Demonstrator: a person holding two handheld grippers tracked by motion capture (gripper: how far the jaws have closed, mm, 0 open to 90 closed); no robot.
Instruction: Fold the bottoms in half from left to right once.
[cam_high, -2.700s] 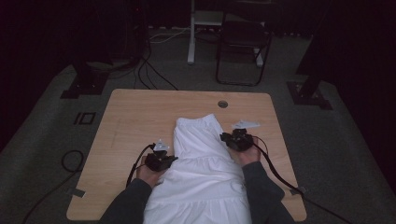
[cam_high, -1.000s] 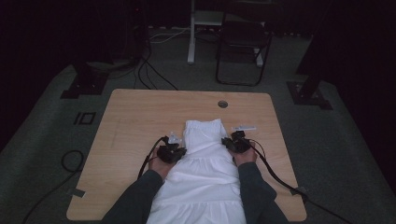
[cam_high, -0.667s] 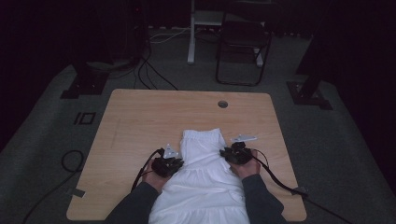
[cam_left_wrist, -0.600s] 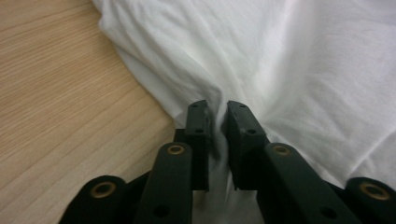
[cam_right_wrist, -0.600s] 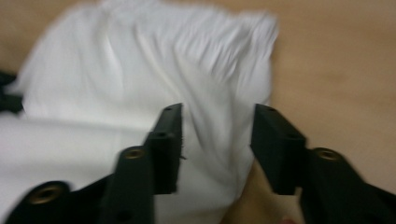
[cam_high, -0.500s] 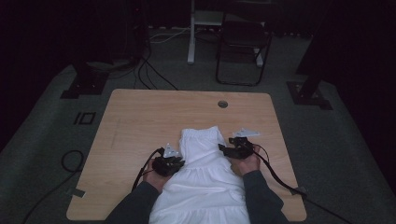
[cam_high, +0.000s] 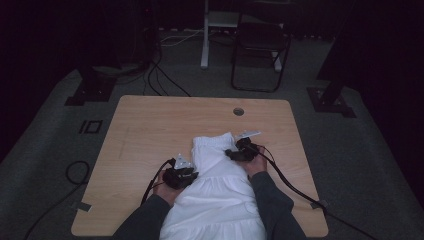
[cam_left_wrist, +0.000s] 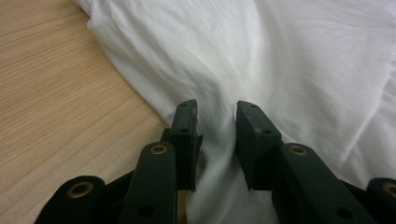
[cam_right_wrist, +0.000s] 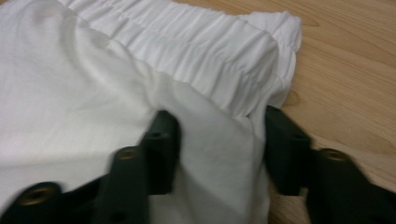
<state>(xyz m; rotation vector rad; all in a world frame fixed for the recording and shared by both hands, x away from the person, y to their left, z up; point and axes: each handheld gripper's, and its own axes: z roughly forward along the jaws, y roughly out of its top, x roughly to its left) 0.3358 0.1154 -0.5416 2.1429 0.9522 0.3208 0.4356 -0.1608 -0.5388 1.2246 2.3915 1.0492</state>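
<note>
1. High view shows a white garment (cam_high: 216, 192) lying on the near half of the wooden table (cam_high: 150, 130), its gathered waistband (cam_high: 214, 141) pointing away from the person and its lower part hanging over the near edge between the person's forearms.
2. The left gripper (cam_high: 181, 176) sits at the garment's left edge, near the middle of its length; the right gripper (cam_high: 239, 151) sits at the right edge, just below the waistband.
3. Left gripper view: the jaws stand a little apart with a ridge of white cloth (cam_left_wrist: 219, 116) running up between them. They have just been opening, and the pads do not look pressed on the cloth.
4. Right gripper view: the jaws straddle a fold of cloth (cam_right_wrist: 219, 135) beside the waistband's corner (cam_right_wrist: 280, 32). They have just been closing, yet a gap remains on each side, so the fold is between them rather than pinched. The picture is slightly blurred.
5. Compared with a second ago, the waistband lies nearer the person, and the garment's far end is wider and flatter instead of a narrow folded strip.
6. The left gripper is now lower and farther left than it was then; the right one is roughly where it was.
</note>
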